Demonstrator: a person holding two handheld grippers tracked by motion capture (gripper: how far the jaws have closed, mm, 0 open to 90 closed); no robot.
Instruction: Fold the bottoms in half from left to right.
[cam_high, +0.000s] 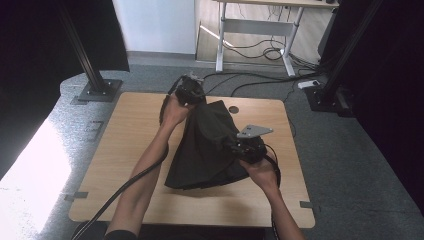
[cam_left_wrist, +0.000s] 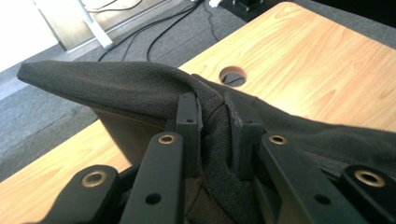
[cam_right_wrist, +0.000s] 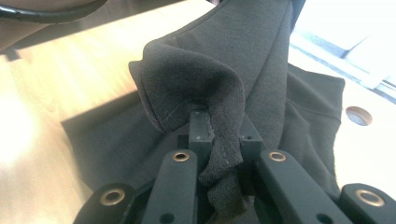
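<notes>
The rounded light-wood desk (cam_high: 130, 150), with a round cable hole, has its middle hidden under a dark grey, finely woven cloth garment (cam_high: 207, 150). The garment is lifted into a tent, its lower folds draping on the desk. The left hand-held gripper (cam_left_wrist: 215, 126) pinches a stitched edge; the right hand-held gripper (cam_right_wrist: 222, 135) clamps a bunched hem.

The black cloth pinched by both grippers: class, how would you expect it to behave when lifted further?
Probably floppy: the black cloth sags between the left gripper and right gripper and folds over their jaws. Likely light for its size, since small pinches hold part of it up. Its lower edge trails on the table, so it may drag.
</notes>
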